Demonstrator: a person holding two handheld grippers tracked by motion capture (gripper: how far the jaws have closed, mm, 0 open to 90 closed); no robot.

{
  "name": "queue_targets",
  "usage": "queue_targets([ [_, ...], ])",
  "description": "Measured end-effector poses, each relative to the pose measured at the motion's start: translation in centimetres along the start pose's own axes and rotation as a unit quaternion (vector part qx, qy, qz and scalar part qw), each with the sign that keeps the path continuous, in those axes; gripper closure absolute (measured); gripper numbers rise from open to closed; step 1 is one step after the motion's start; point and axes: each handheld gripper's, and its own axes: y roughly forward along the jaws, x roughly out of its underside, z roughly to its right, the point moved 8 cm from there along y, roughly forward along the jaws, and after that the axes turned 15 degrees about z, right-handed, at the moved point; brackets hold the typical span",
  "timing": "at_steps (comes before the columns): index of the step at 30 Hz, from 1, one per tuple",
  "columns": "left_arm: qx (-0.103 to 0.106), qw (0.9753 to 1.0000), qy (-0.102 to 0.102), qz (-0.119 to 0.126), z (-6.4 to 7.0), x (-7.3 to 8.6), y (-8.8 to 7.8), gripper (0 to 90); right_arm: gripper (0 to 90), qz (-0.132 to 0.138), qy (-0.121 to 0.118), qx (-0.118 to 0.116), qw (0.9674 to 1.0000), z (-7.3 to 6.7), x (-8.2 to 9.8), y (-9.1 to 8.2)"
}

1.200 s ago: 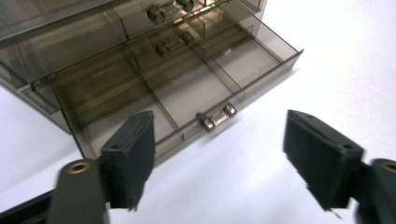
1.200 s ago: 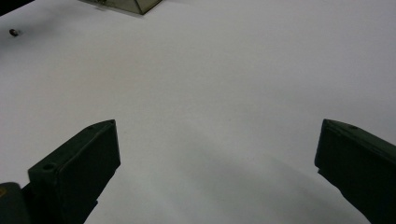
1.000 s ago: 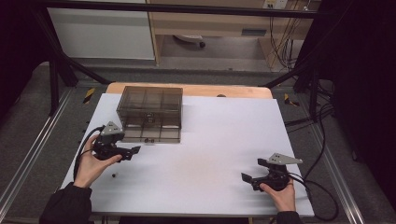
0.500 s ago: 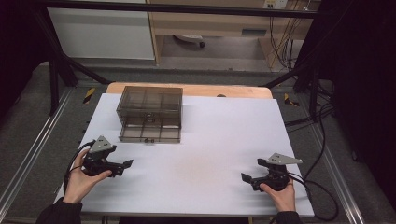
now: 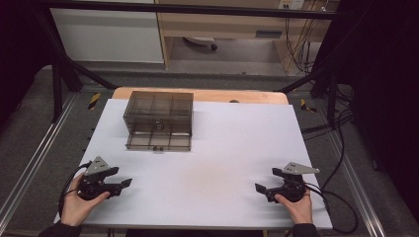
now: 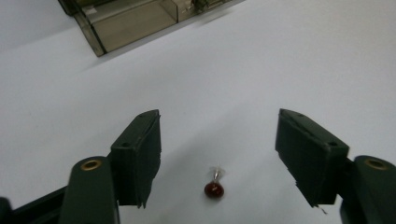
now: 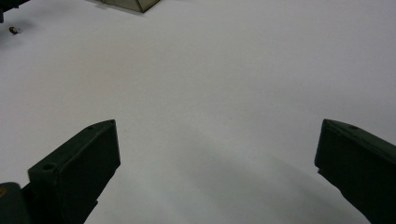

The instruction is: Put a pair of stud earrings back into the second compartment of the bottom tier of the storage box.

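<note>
One tiny red-headed pin lies on the white tabletop between the left tool, whose jaws have just been closing yet stand apart. Light and slippery, it looks best pinched at the head. The right tool gapes empty.

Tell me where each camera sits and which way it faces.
High view: above the person's side, looking forward and down on the table; both hands with the left gripper and right gripper.
Left gripper view: rides the left gripper, looks along its open jaws at a red bead.
Right gripper view: on the right gripper, facing bare table.
All three share the box.
</note>
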Motion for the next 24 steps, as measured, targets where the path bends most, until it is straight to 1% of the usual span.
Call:
queue_targets([
  [2,0.000,1.0000,-0.005,0.001,0.0,0.3,-0.2,37.6,0.7,-0.001,0.000,0.001,1.0000,0.0,0.0,0.0],
  [9,-0.002,0.9998,-0.009,-0.019,-0.3,1.4,-0.4,51.7,0.7,0.000,0.001,0.001,1.0000,0.0,0.0,0.0],
  [17,0.001,0.9994,-0.002,-0.034,-0.1,1.9,-0.3,66.0,0.7,0.000,0.000,0.000,1.0000,-0.1,0.0,0.0],
  [21,0.000,0.9992,0.003,-0.041,-0.2,2.1,-0.3,71.3,0.7,-0.001,0.000,0.000,1.0000,-0.1,0.0,0.0],
  [24,-0.003,0.9990,0.006,-0.044,-0.2,2.2,-0.3,73.7,0.7,-0.001,0.000,0.000,1.0000,0.0,0.0,0.0],
])
